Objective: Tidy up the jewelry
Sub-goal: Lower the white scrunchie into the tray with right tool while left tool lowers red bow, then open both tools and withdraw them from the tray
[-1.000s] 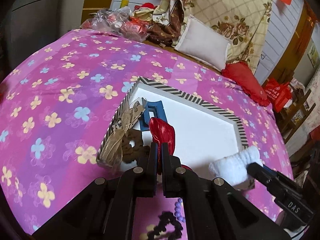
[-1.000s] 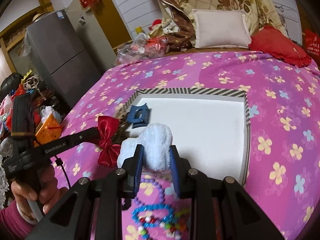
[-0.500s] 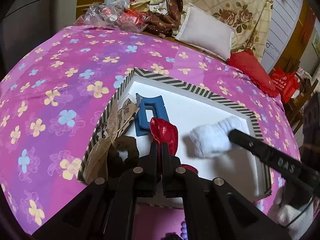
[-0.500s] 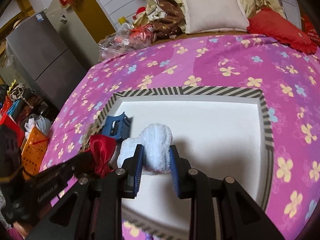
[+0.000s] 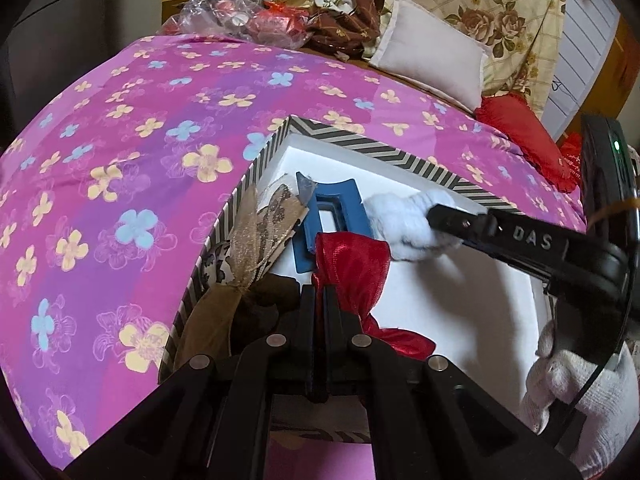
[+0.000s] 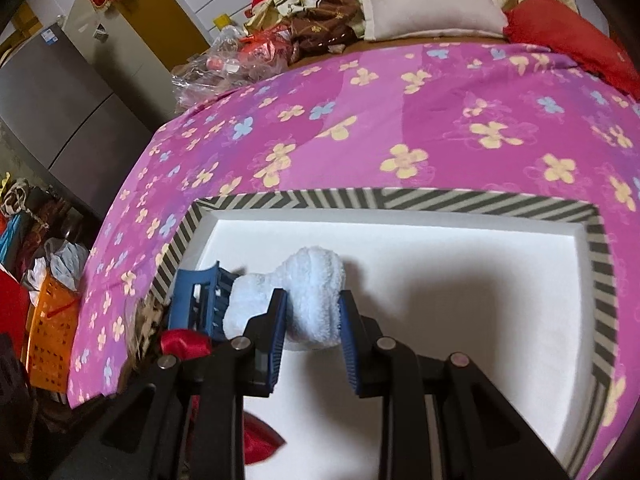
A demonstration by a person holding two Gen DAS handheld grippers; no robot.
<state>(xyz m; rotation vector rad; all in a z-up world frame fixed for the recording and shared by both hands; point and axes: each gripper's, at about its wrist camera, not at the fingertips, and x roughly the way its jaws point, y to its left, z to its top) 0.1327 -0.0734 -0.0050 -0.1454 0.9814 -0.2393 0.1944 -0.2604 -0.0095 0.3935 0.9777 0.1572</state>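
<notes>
My left gripper point(image 5: 319, 294) is shut on a red satin bow point(image 5: 354, 266) and holds it over the left part of a white tray with a striped rim point(image 5: 360, 142). My right gripper point(image 6: 313, 322) is shut on a fluffy white bow point(image 6: 316, 280), low in the same tray point(image 6: 440, 200), touching a blue hair claw clip point(image 6: 200, 300). The clip point(image 5: 336, 208) and a gold lace bow point(image 5: 256, 236) lie at the tray's left side. The white bow also shows in the left wrist view point(image 5: 404, 220).
The tray lies on a pink flowered bedspread point(image 5: 140, 160). A white pillow point(image 5: 432, 60), a red cushion point(image 5: 520, 124) and a heap of clothes and plastic bags point(image 5: 256, 20) lie at the far end. An orange basket point(image 6: 52, 332) stands beside the bed.
Both grippers have moved forward over the tray. The white bow has come from the tray's near edge to beside the blue clip. The red bow has come closer to the clip.
</notes>
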